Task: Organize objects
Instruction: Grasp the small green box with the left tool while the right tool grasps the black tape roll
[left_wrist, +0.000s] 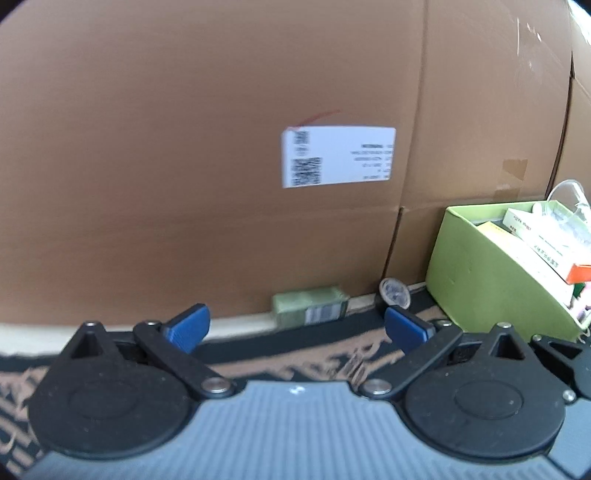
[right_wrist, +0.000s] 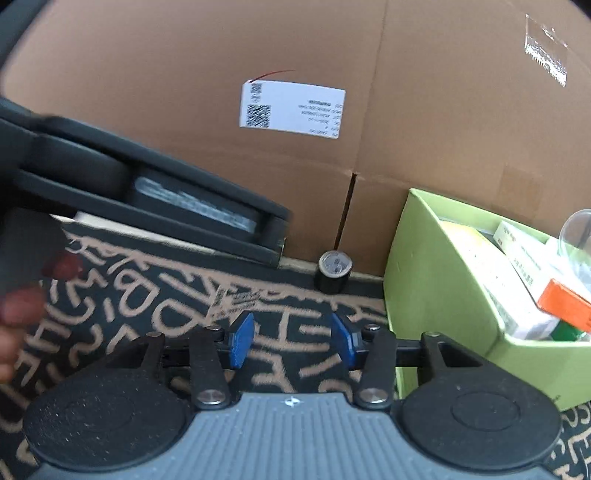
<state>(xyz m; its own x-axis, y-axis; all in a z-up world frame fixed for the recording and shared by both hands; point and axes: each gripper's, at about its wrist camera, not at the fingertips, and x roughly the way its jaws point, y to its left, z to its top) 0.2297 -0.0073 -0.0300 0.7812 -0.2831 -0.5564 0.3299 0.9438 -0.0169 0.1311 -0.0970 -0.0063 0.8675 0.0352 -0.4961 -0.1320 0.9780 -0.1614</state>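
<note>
Both tongs apparently empty, apart.

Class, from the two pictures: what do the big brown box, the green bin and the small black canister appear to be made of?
Big brown box: corrugated cardboard, matte; creased fold lines show.
Green bin: probably painted paperboard, matte; thin, flat folded walls.
Small black canister: likely glossy plastic or metal, unclear; shiny side, silvery top.

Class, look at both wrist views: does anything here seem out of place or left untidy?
Yes. A small green packet and a black canister lie loose against the cardboard wall, outside the green bin where the other boxes are gathered.
</note>
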